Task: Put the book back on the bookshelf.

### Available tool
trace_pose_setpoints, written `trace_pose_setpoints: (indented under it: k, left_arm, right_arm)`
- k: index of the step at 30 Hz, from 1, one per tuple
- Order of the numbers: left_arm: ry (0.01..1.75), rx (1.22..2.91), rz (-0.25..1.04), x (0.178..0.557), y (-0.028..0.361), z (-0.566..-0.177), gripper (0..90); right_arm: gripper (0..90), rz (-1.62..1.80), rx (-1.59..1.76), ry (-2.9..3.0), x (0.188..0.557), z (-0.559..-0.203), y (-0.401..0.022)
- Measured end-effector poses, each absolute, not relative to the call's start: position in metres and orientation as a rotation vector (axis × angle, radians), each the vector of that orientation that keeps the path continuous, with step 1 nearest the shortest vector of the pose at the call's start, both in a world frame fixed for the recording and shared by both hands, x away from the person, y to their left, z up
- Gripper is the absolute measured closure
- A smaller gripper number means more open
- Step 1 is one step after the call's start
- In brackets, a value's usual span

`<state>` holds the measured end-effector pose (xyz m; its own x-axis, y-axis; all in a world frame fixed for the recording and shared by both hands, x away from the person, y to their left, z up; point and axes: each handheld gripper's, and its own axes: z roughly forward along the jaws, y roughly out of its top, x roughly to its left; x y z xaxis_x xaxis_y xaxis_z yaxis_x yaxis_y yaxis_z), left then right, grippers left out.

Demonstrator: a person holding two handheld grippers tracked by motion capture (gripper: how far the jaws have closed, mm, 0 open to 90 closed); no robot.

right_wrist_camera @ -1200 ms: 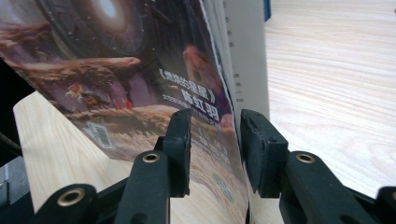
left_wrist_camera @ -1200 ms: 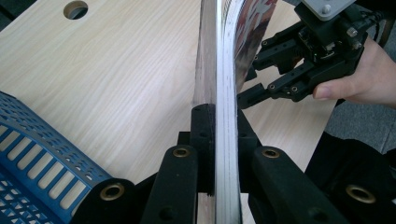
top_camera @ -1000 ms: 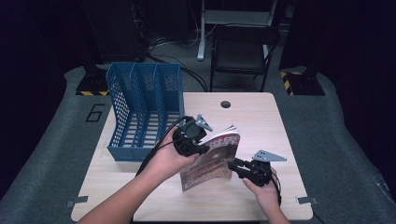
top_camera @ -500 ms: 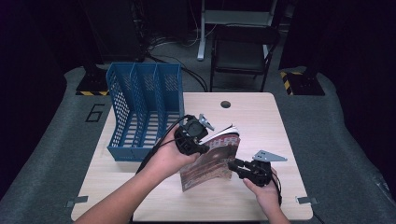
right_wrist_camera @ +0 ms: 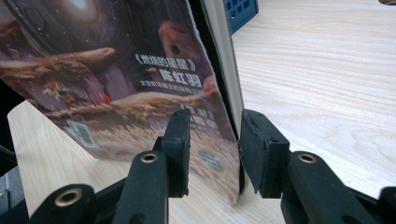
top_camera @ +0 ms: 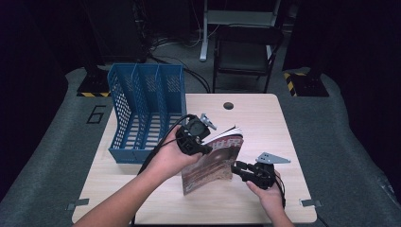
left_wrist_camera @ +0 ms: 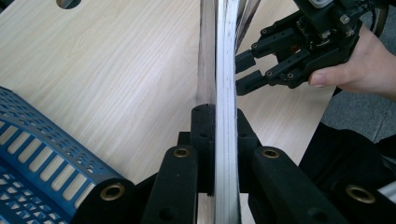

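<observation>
A thin book (top_camera: 213, 163) with a brown illustrated cover stands tilted on its lower edge on the wooden table (top_camera: 265, 123). My left gripper (top_camera: 201, 146) is shut on its upper left edge; in the left gripper view the page block (left_wrist_camera: 224, 70) runs straight up between the jaws of that gripper (left_wrist_camera: 219, 116). My right gripper (top_camera: 238, 169) is open at the book's lower right edge. In the right gripper view its jaws (right_wrist_camera: 212, 126) straddle that edge, one in front of the cover (right_wrist_camera: 116, 60) and one behind the pages, with gaps showing.
A blue three-slot file rack (top_camera: 146, 109) stands at the table's left, just behind my left hand, and its mesh wall (left_wrist_camera: 37, 154) is close to the left gripper. A round cable hole (top_camera: 228, 105) lies near the far edge. A dark chair (top_camera: 243, 52) stands beyond the table.
</observation>
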<state>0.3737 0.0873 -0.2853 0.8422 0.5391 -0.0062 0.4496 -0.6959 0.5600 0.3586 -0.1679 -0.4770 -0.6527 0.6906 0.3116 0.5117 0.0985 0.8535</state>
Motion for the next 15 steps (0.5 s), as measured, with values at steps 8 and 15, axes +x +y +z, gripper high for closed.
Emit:
trace_pose_setpoints:
  k: [8, 15]
  left_arm:
    - [0.735, 2.437, 0.226, 0.375, 0.096, -0.270, 83.9]
    - [0.768, 2.413, 0.239, 0.377, 0.109, -0.254, 83.9]
  right_arm:
    - [62.0, 1.579, 1.225, 2.205, 0.359, -0.478, -0.169]
    - [61.7, 1.572, 1.220, 2.207, 0.358, -0.479, -0.169]
